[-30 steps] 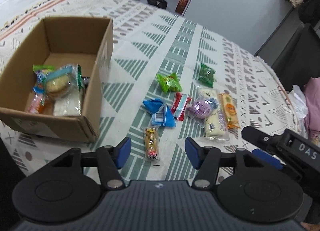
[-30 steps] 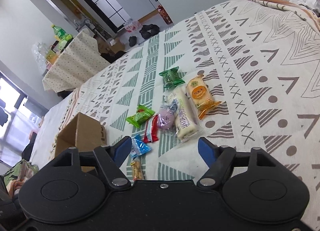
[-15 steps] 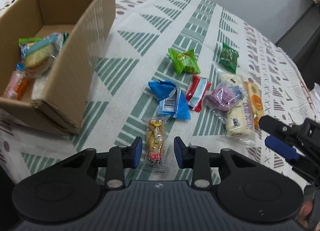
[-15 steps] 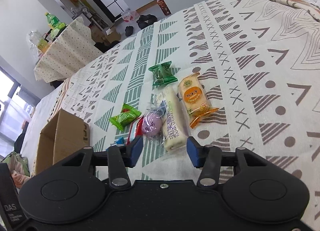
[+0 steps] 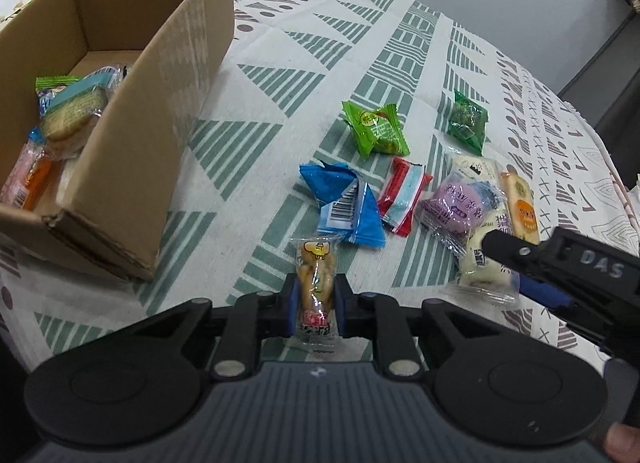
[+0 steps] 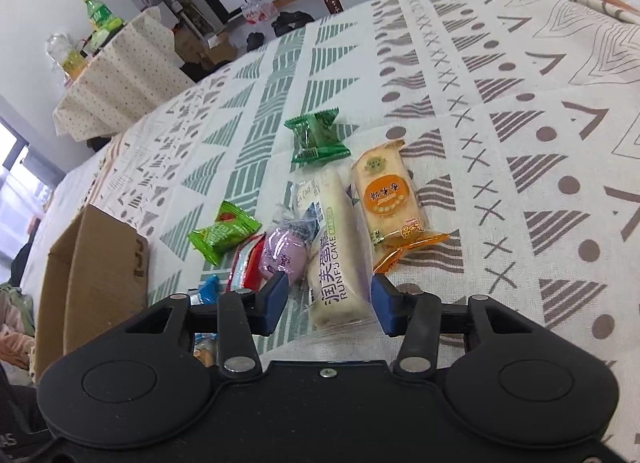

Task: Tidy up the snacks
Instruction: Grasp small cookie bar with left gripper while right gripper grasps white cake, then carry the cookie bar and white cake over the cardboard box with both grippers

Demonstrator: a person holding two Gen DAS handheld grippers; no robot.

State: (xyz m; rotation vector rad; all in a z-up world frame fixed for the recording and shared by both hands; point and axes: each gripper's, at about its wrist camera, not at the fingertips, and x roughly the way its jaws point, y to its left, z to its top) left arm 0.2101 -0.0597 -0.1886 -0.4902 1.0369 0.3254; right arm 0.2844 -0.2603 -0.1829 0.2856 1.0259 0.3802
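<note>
a cardboard box (image 5: 120,135) fills the upper left of the left wrist view, its near corner sitting on the patterned cloth (image 5: 280,47), with a wrapped sandwich cake (image 5: 72,115) and an orange-pink packet (image 5: 28,179) inside. right of centre the loose snacks cluster together: a light green packet (image 5: 376,129), a dark green packet (image 5: 467,121) beside it, a blue wrapper (image 5: 344,203) touching a red and pale blue bar (image 5: 404,193), then a purple round cake (image 5: 456,207) lying against the white cake roll (image 5: 484,259) and an orange-labelled cake (image 5: 520,203). the blue wrapper lies just beyond the far end of the yellow biscuit stick packet (image 5: 316,275). that packet sits at bottom centre, its long axis running straight away from the camera, cartoon end pointing up the frame, and the left gripper (image 5: 316,303) pinches its near half between blue pads. in the right wrist view the right gripper (image 6: 328,299) is spread, its pads either side of the near end of the white cake roll (image 6: 336,259) without pressing it; the roll runs up the frame, leaning slightly left, with the purple cake just beside the left pad. a draped side table (image 6: 120,75) stands at upper left.
</note>
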